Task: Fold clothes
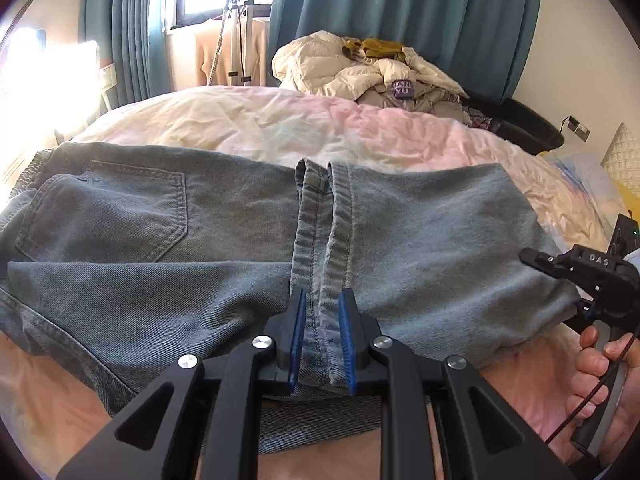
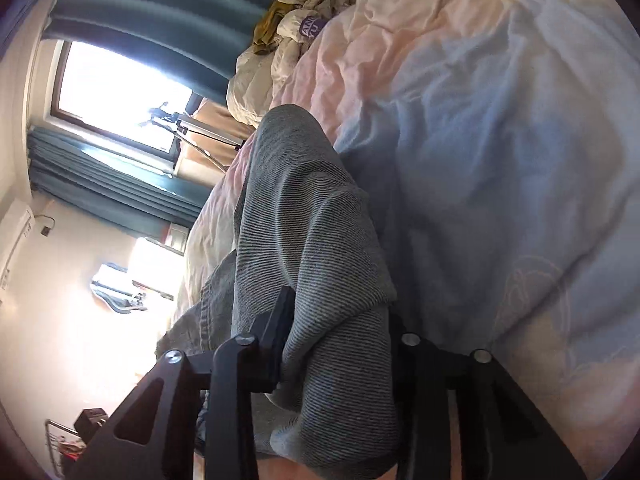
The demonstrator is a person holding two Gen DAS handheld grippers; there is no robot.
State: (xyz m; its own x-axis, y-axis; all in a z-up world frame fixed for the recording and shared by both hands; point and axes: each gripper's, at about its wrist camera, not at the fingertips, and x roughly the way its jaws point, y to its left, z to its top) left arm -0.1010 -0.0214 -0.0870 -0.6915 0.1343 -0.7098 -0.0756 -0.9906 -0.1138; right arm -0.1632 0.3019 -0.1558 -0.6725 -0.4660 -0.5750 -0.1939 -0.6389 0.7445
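Observation:
Faded blue jeans (image 1: 224, 240) lie folded across the bed, back pocket (image 1: 120, 216) up at the left and the leg hems (image 1: 320, 208) running down the middle. My left gripper (image 1: 324, 297) sits at the near edge with its blue pads (image 1: 301, 332) closed around the nearer hem. My right gripper (image 1: 582, 306), held by a hand (image 1: 592, 364), grips the jeans' right-hand fold. In the right wrist view, which is rolled sideways, denim (image 2: 312, 240) drapes over the right gripper (image 2: 340, 314) and hides one finger.
The pink and white duvet (image 1: 280, 120) covers the bed. A heap of cream bedding and clothes (image 1: 360, 68) lies at the far side before teal curtains (image 1: 400, 8). A pillow (image 1: 620, 156) is at the right. A bright window (image 2: 116, 88) and a stand (image 1: 240, 32) are behind.

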